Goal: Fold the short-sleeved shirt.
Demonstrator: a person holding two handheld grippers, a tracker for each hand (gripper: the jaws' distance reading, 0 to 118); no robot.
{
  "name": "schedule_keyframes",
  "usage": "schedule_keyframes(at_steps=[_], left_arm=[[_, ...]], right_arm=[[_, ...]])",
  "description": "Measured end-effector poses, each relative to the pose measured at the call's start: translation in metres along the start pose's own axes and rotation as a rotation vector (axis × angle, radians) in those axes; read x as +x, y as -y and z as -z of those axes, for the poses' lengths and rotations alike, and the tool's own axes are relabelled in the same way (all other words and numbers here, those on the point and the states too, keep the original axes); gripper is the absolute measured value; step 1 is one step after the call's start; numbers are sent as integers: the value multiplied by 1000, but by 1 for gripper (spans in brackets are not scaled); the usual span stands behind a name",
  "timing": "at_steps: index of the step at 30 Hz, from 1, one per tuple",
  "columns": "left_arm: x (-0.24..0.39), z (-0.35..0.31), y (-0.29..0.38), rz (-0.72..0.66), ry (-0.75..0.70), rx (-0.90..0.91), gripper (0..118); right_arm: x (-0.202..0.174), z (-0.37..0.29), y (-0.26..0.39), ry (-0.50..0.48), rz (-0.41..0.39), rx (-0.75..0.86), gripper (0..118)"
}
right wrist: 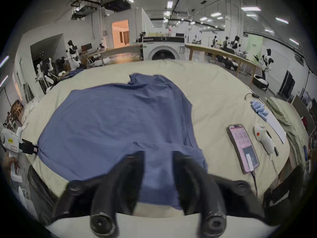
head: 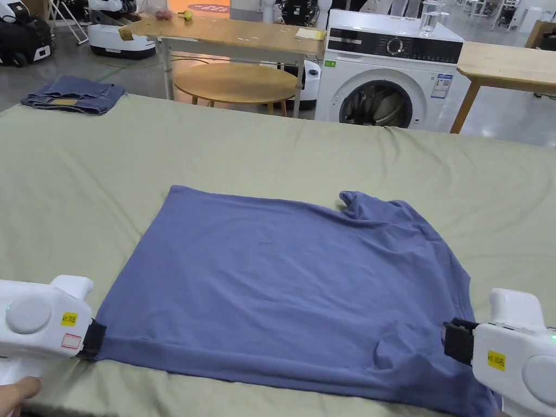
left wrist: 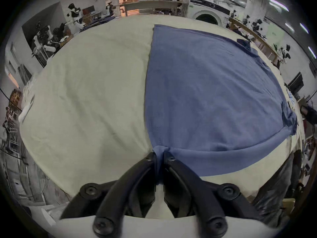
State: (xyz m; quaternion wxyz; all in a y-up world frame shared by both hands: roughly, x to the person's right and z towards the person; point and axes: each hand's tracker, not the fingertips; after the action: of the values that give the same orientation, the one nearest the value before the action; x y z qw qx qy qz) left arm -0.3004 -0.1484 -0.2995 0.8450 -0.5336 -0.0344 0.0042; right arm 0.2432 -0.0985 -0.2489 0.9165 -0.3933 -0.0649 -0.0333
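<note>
A blue shirt (head: pixel 282 282) lay spread out flat on a big table with a pale green cover (head: pixel 163 152). Its neck and one sleeve were bunched up at the far right side.

The left gripper (left wrist: pixel 160 153) was at the near left corner of the shirt. Its two jaws were squeezed tight together, and a little bunch of blue cloth was pinched between them. A hand (head: pixel 16 392) showed just under it in the head view.

The right gripper (right wrist: pixel 157 154) was over the near right corner of the shirt. Its jaws stood wide apart with blue cloth showing between them, and they pinched nothing.

A washing machine (head: pixel 388 76) stood behind the table. Through its round door, some clothes (head: pixel 374 106) could be seen inside. A clear glass (head: pixel 430 16) stood on top of it; I could not tell what was in it.

Folded jeans (head: pixel 73 95) sat on the far left corner of the table. A phone (right wrist: pixel 242 147) lay on the cover to the right of the shirt, well apart from it.
</note>
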Motion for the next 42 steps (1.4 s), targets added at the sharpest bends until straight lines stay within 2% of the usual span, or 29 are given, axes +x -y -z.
schedule_keyframes(at_steps=[3, 8, 10, 12, 13, 14, 16, 18, 23, 30, 37, 42], left_arm=[[-3, -2, 1, -4, 9, 11, 1], [-3, -1, 2, -9, 9, 16, 1], [-2, -1, 3, -8, 5, 19, 1], [-2, 0, 3, -8, 2, 21, 1], [-2, 0, 3, -8, 2, 22, 1], [-1, -1, 3, -7, 1, 25, 1], [-1, -3, 3, 2, 0, 31, 1], [0, -6, 3, 25, 6, 45, 1], [-4, -28, -11, -7, 36, 120, 1], [-9, -57, -65, -39, 74, 259, 1], [-11, -46, -140, -66, 73, 321, 1], [-11, -11, -190, -57, 58, 299, 0]], right_arm=[[14, 2, 7, 31, 2, -64, 47], [25, 27, 35, 27, -11, -218, 45], [26, 44, 49, 8, -11, -294, 34], [25, 50, 58, -13, 3, -268, 28], [23, 46, 57, 2, -8, -238, 20], [22, 43, 55, 0, -15, -242, 6], [23, 42, 54, -43, 4, -233, 5], [22, 38, 49, -39, -34, -220, 5], [27, 15, 26, -60, -2, -127, 5], [25, 6, -34, -79, 26, -5, 5], [25, 49, -106, -64, 66, 39, 5], [23, 103, -138, -67, 85, -22, 5]])
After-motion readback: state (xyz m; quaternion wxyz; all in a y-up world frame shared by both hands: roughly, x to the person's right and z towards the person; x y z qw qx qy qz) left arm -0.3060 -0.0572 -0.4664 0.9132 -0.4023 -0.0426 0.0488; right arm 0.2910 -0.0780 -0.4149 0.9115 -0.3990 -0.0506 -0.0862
